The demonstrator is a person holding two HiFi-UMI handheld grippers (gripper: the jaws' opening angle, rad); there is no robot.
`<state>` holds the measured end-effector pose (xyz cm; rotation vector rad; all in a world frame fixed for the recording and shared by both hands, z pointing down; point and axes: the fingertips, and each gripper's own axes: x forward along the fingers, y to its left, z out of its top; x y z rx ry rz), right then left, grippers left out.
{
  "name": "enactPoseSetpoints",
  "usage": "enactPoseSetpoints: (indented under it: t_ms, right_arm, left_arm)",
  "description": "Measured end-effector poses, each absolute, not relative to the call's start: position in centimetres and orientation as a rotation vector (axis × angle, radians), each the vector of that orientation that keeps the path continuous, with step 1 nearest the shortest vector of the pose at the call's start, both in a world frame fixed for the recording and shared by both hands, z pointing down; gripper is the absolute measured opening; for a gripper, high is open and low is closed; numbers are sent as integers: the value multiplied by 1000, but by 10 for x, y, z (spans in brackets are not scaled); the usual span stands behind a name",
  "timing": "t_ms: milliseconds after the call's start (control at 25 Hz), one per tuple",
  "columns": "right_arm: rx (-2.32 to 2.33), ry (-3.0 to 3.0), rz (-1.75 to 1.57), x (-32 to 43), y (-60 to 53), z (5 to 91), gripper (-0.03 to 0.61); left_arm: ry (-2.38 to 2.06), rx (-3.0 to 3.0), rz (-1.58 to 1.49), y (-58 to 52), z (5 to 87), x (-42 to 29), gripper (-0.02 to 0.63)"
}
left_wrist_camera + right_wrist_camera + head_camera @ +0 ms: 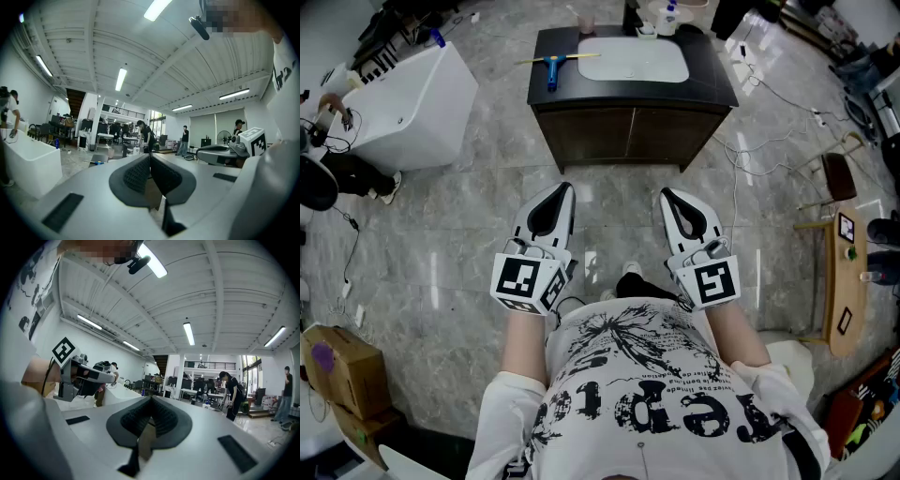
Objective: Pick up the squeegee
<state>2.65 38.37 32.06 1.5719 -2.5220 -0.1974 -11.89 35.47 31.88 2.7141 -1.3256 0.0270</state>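
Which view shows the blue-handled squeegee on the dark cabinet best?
The head view: the blue-handled squeegee lies whole beside the white basin. The left gripper view shows only a tiny blue speck, probably it. The right gripper view does not show it.

Your head view looks steeply down past your shirt (647, 394) to the floor (459, 216), the dark table (708, 75) far at top. Both gripper views sit close behind their fingers (136, 176) (164, 420), facing level. Head and left gripper views share the white tub (412, 98) (28, 161).
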Motion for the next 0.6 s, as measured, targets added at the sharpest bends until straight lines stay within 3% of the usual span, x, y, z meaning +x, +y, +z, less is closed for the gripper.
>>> enactPoseSetpoints:
  t_ms: [560,600]
  right_arm:
    - [1649,-2573,-161,19,401,322,12]
    - [1658,-2576,-145,18,400,323,14]
  left_arm:
    - [-1332,2694,12,383,328,-136,15]
    - [-1360,2678,8,381,330,-140,39]
